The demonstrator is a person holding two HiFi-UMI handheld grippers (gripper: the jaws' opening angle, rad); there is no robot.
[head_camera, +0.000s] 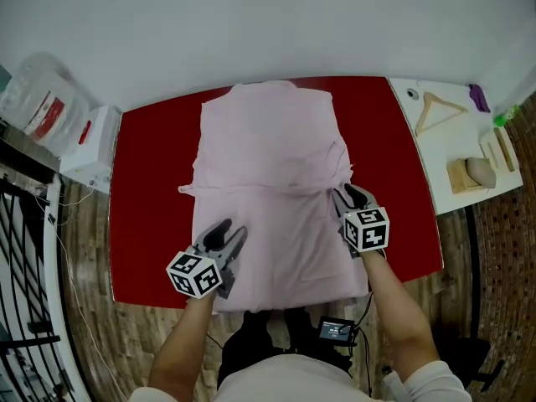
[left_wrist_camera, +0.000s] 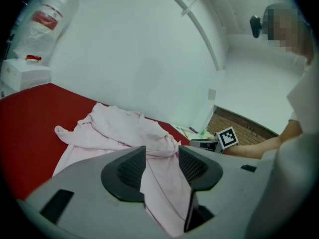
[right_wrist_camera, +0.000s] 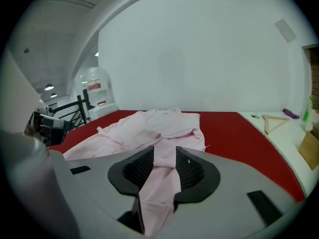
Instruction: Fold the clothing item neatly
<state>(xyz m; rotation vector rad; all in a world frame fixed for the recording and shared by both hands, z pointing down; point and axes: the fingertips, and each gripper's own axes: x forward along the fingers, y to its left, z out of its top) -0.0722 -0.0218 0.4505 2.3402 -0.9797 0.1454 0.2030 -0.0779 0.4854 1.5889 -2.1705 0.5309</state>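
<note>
**Both tongs open over the pink garment**

Nearest you, your two forearms reach out over the near edge of the red table (head_camera: 151, 191). Each ends in a marker cube: the left cube (head_camera: 194, 275) and the right cube (head_camera: 367, 229).

Your left gripper (head_camera: 234, 227) sits over the garment's near left part. In the left gripper view its jaws (left_wrist_camera: 162, 153) stand wide apart. Pink cloth shows in the gap, but the pads do not pinch it.

Your right gripper (head_camera: 352, 193) is at the garment's right edge, a little farther out than the left. In the right gripper view its jaws (right_wrist_camera: 165, 151) are parted about halfway. A narrow band of the cloth runs between the pads and sags below them, loose rather than clamped.

The pink garment (head_camera: 268, 149) lies spread along the middle of the table, from the near edge up to the far one. A crease crosses it about halfway up, and a small tail of cloth sticks out at its left side. Both gripper views show its far part rumpled (left_wrist_camera: 119, 126) (right_wrist_camera: 159, 121).

Beyond the table's left end stands a white box (head_camera: 90, 145), with a clear plastic bag (head_camera: 38, 95) behind it. Past the right end, a white side table (head_camera: 444, 153) carries a wooden hanger (head_camera: 437, 109).
</note>
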